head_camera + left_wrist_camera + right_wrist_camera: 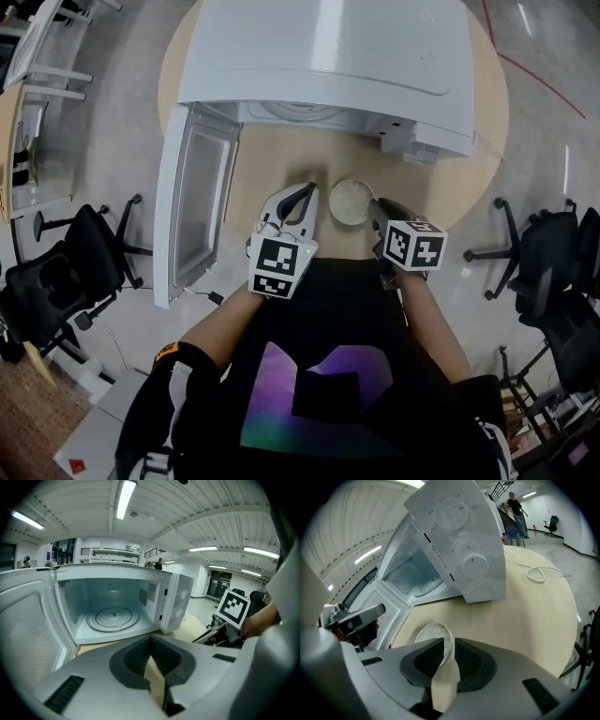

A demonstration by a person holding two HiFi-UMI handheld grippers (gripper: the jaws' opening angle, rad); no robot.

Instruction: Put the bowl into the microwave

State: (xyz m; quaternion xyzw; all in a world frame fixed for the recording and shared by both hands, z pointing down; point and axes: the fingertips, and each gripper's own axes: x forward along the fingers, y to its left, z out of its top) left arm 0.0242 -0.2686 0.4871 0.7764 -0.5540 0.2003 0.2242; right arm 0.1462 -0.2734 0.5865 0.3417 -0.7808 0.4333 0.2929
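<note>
On the round pale-wood table (281, 159), a large white microwave oven (328, 56) is recorded with its door (192, 206) hinged fully open to the left. Nothing is seen on the glass turntable (114, 617) inside. Just in front of the oven, toward the table's near edge, the small round off-white bowl (352, 200) is found upright and outside the cavity, apparently resting on the table. The bowl is judged light and rigid, probably ceramic or hard plastic. Its smooth wall is considered liable to slip or tilt under a one-sided pinch, so a hold on the rim, kept level, is thought best. Right gripper (449, 645): the jaws are closed to a narrow gap, with the bowl's near rim pinched between the pads. Left gripper (151, 641): the jaws meet at the tips with nothing held, and it is positioned just left of the bowl, apart from it.
</note>
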